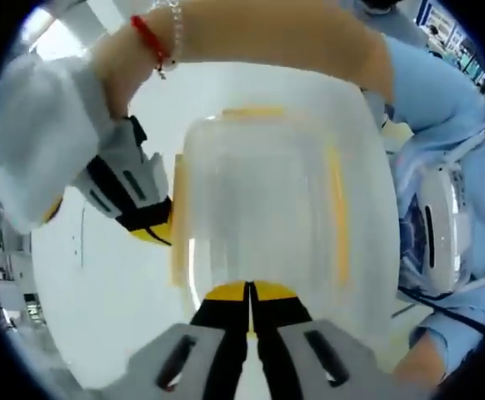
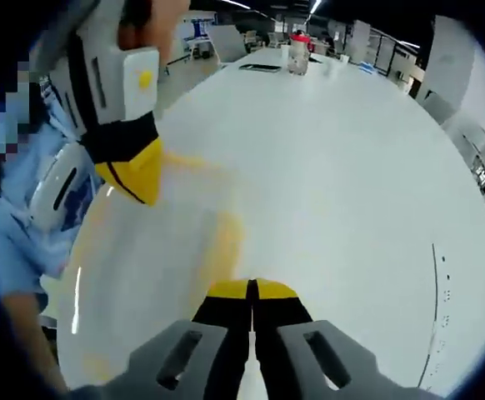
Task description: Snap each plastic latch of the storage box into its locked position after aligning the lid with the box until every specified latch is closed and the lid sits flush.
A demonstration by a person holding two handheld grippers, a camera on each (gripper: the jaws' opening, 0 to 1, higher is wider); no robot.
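Observation:
The translucent storage box (image 1: 284,208) with its lid on lies right in front of me on the white table (image 1: 101,308). Yellow latches show at its far edge (image 1: 255,111), along the right side (image 1: 338,208) and on the left side (image 1: 176,250). My left gripper (image 1: 249,293) is shut, its yellow tips at the near edge of the lid. My right gripper (image 1: 152,227), held by a hand, touches the box's left side. In the right gripper view my right gripper (image 2: 251,288) is shut beside a yellow latch (image 2: 226,242) of the box (image 2: 134,283), and the left gripper's yellow tip (image 2: 134,173) rests on the lid.
A person in light blue (image 1: 442,100) stands close behind the box. The white table (image 2: 351,183) stretches far ahead. At its far end stand a jar with a red lid (image 2: 299,52) and a flat dark object (image 2: 263,68).

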